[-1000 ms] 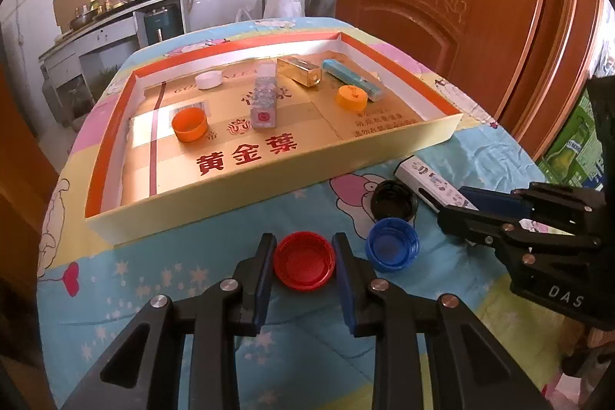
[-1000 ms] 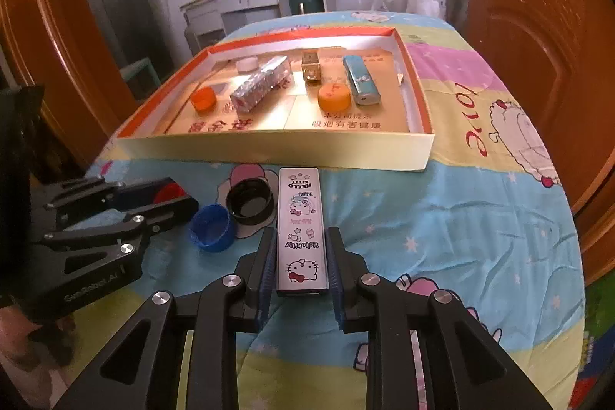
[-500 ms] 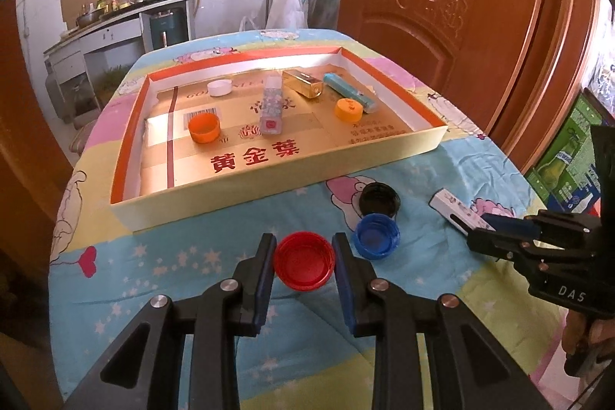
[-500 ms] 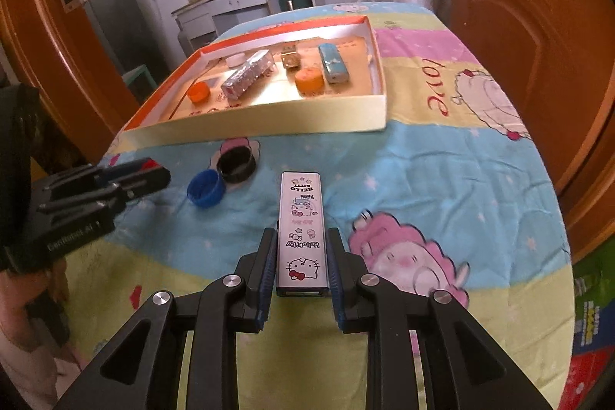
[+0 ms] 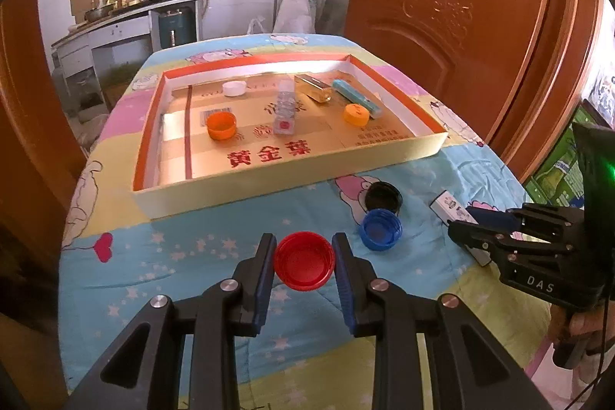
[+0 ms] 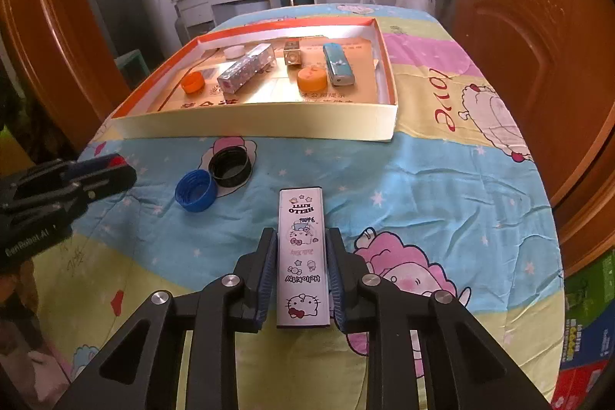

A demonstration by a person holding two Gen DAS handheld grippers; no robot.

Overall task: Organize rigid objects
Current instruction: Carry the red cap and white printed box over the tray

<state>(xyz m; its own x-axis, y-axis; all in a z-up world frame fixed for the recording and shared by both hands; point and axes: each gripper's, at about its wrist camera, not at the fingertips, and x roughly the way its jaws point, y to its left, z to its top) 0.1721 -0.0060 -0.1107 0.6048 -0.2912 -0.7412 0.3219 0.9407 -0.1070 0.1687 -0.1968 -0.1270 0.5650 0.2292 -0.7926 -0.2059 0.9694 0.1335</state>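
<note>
My left gripper is shut on a red bottle cap and holds it above the tablecloth. My right gripper is shut on a white Hello Kitty lighter, also lifted; both show at the right of the left wrist view. A shallow cardboard tray lies beyond, holding two orange caps, a white cap, a clear box, a gold lighter and a teal lighter. A blue cap and a black cap lie on the cloth before the tray.
The table has a cartoon-print cloth. A wooden door stands to the right. A kitchen counter is behind the table. The left gripper shows at the left of the right wrist view.
Both grippers have lifted and pulled back from the tray with their objects still held. The blue and black caps have not moved.
</note>
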